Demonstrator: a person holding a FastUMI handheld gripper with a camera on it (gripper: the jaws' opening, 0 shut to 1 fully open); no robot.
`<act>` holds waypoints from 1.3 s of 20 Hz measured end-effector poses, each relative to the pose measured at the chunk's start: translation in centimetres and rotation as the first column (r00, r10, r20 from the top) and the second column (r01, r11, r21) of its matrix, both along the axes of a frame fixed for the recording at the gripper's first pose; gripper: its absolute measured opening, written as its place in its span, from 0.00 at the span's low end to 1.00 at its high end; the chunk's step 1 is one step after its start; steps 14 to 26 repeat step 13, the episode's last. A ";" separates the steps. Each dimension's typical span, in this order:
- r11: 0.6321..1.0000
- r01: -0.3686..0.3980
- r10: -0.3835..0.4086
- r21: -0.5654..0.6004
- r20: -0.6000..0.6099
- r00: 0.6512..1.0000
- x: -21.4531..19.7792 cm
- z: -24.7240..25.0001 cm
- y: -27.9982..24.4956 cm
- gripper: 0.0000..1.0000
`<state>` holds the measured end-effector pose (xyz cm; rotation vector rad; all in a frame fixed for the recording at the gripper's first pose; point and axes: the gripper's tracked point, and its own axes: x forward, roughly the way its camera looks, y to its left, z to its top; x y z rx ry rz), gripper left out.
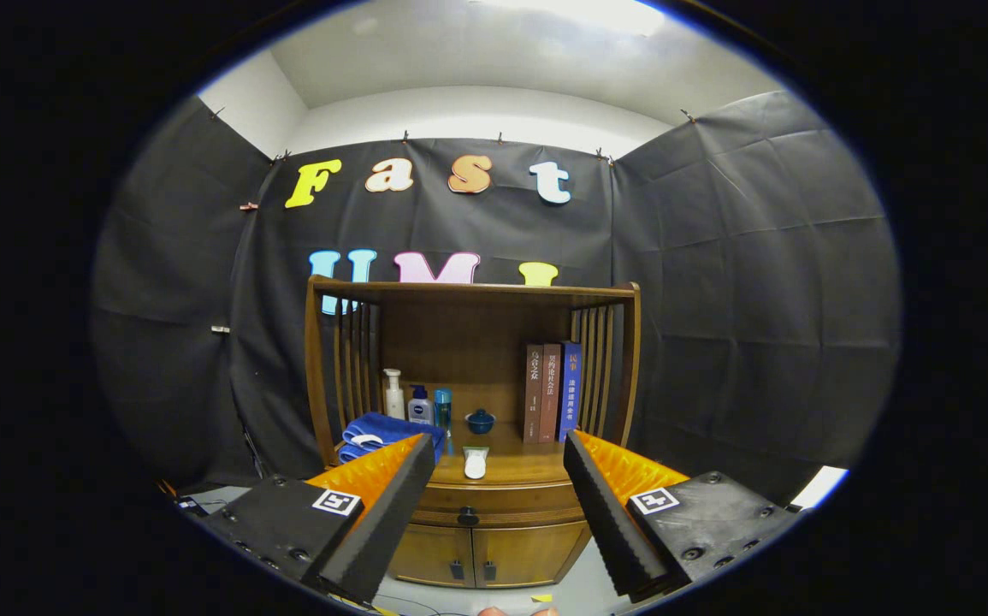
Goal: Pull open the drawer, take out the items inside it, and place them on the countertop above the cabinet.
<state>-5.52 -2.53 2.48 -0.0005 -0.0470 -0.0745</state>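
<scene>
While the gripper point(489, 453) hangs well back from the wooden cabinet point(472, 513), its two fingers stand spread wide with nothing between them but open air. Seen through that gap, beyond the fingertips, is the drawer point(502, 503), shut flush with the cabinet front, a small dark knob point(468, 516) at its middle. Below it are two closed doors point(481, 556), each with a small dark pull near the centre seam. On the countertop point(519, 469) just above the drawer lies a small white oblong item point(476, 463), too small to make out clearly. To the left, partly behind the left finger, sits a folded blue towel point(378, 432). Behind it stand a white pump bottle point(393, 395), a blue-capped bottle point(420, 405) and a slim teal bottle point(442, 408), with a little blue lidded pot point(481, 420) near the middle. Three upright books point(552, 392) lean against the right slatted side of the hutch point(472, 295).
</scene>
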 end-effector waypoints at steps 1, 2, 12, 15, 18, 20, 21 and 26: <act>1.000 0.001 -0.001 0.000 -0.003 1.000 0.0 -0.1 0.0 0.98; 1.000 0.001 -0.001 -0.001 -0.007 1.000 0.1 -0.2 0.0 0.98; 0.999 -0.032 0.032 0.011 -0.011 0.999 0.4 -0.2 1.0 0.98; 0.999 -0.037 0.037 0.009 -0.015 0.999 0.5 -0.3 1.1 0.98; 0.999 -0.037 0.037 0.009 -0.015 0.999 0.5 -0.3 1.1 0.98; 0.999 -0.037 0.037 0.009 -0.015 0.999 0.5 -0.3 1.1 0.98; 0.999 -0.037 0.037 0.009 -0.015 0.999 0.5 -0.3 1.1 0.98; 0.999 -0.037 0.037 0.009 -0.015 0.999 0.5 -0.3 1.1 0.98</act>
